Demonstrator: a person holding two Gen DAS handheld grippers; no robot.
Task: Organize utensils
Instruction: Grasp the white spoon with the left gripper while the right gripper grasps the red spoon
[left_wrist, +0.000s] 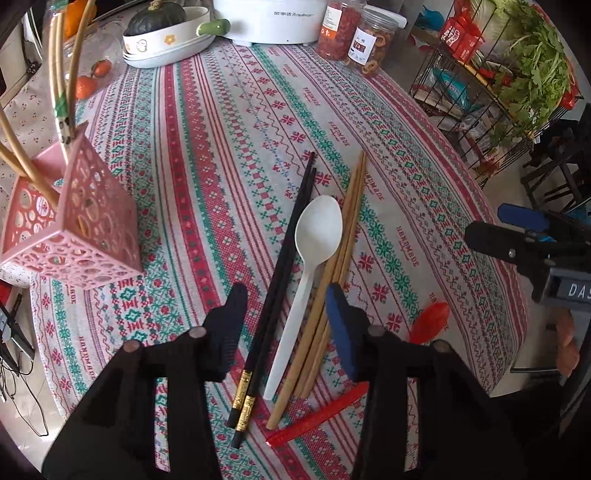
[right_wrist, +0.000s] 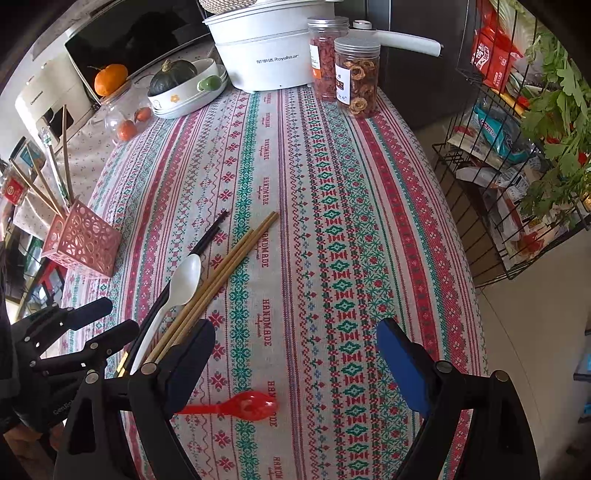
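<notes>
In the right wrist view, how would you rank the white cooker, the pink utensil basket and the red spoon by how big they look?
1. White cooker
2. Pink utensil basket
3. Red spoon, smallest even though it lies nearest the camera.

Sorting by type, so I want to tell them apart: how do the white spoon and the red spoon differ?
The white spoon lies among the chopsticks, between the black pair and the wooden ones; the red spoon lies alone, nearer the table edge. The white spoon's bowl points toward the far side of the table, the red spoon's across it. Both look plastic and lie flat on the tablecloth, ungrasped.
</notes>
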